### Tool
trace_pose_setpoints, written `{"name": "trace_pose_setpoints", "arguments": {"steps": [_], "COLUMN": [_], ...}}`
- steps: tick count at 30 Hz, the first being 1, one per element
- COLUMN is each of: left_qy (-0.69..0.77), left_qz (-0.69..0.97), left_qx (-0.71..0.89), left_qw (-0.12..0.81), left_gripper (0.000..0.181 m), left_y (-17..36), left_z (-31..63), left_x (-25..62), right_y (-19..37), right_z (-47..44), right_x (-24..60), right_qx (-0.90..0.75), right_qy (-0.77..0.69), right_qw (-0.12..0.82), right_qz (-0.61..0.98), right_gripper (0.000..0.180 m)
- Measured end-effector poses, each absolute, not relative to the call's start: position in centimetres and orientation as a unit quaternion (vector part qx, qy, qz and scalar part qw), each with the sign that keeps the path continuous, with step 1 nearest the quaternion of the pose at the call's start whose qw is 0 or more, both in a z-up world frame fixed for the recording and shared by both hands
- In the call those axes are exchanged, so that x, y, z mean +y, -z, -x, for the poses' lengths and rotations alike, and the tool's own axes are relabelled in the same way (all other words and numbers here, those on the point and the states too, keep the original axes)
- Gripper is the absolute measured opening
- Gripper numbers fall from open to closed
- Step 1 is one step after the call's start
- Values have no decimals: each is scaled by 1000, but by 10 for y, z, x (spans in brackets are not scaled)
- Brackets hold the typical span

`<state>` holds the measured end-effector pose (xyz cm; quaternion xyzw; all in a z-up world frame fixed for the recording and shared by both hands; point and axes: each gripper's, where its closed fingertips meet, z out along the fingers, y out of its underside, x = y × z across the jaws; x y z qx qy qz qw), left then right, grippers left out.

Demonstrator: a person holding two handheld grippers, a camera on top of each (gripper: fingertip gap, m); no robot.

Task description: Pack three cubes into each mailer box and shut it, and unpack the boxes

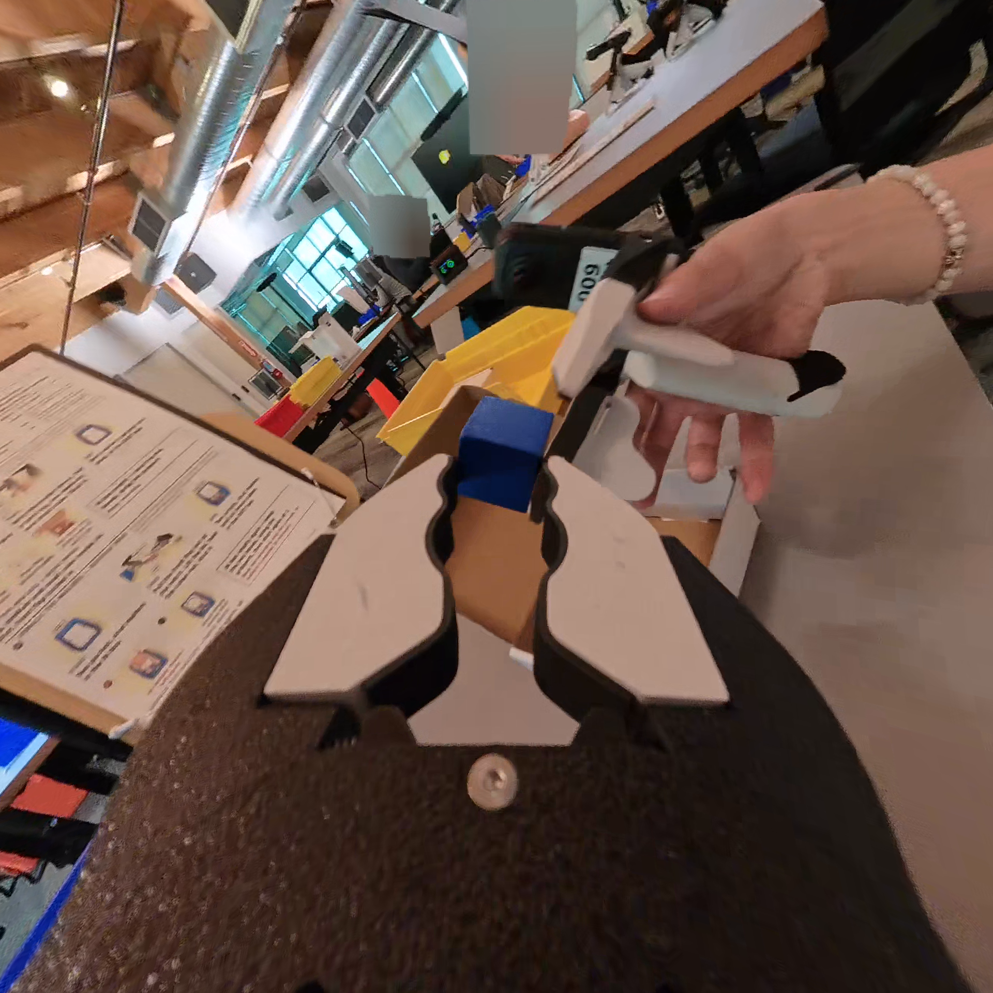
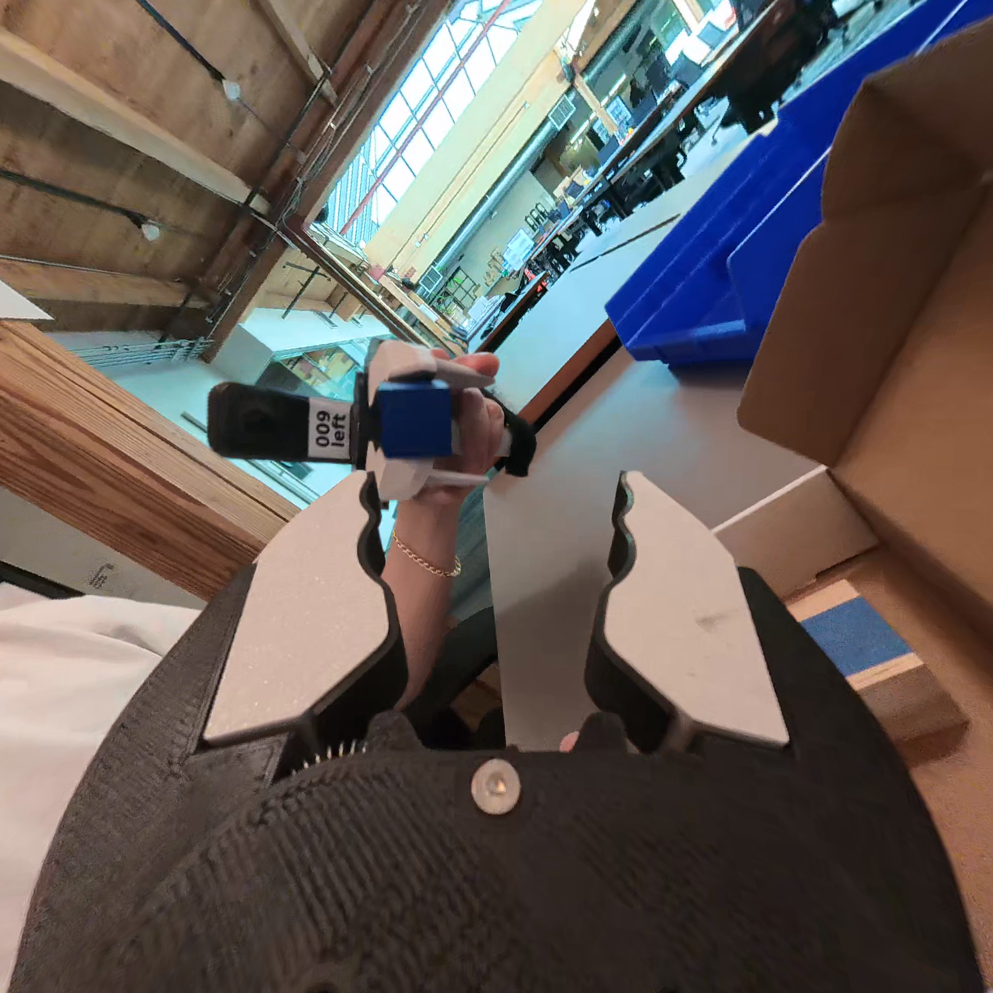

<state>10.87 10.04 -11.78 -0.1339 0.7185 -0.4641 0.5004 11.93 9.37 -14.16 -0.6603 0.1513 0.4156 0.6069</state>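
L gripper [image 1: 494, 483] pinched on blue cube [image 1: 502, 462], held above open mailer box [image 1: 491, 569], prob for drop-in. R gripper [image 2: 497, 499] wide apart, empty, box flap [image 2: 881, 279] just right of it.

Mailer box [image 2: 886, 333] cut off by the right edge; instruction sheet [image 1: 134, 516] blurred and cropped at left

Bright daylight comes through the big windows [image 2: 408, 134], which glare pale. Both views bend strongly at the edges. The printed sheet [image 1: 123, 516] left of them is blurred.
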Motion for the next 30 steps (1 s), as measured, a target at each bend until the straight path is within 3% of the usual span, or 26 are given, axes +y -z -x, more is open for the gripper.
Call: {"name": "trace_pose_setpoints", "arguments": {"steps": [8, 10, 12, 15, 16, 19, 24, 30], "left_qy": [441, 433, 425, 445, 451, 456, 396, 343], "left_qz": [89, 88, 90, 107, 118, 145, 209, 241], "left_qx": [745, 750, 755, 749, 738, 727, 732, 755], "left_qw": [492, 493, 491, 480, 488, 492, 514, 505], "left_gripper": [28, 28, 28, 30, 40, 43, 41, 34], "left_y": [138, 142, 147, 148, 145, 140, 154, 175], "left_z": [-113, -116, -118, -119, -120, -120, -134, -140], "left_x": [75, 75, 75, 73, 75, 88, 126, 142], "right_y": [147, 145, 141, 145, 149, 173, 242, 268], "right_z": [-96, -97, -94, -94, -99, -130, -183, -168], "right_x": [100, 101, 96, 92, 90, 79, 37, 44], "right_qx": [121, 121, 99, 78, 76, 68, -38, -97], "right_qy": [-442, -444, -460, -447, -424, -264, 52, 57], "right_qw": [590, 596, 597, 576, 571, 542, 340, 291], "right_qz": [665, 658, 650, 680, 699, 795, 938, 950], "right_gripper": [74, 58, 30, 30, 30, 30, 30, 30]}}
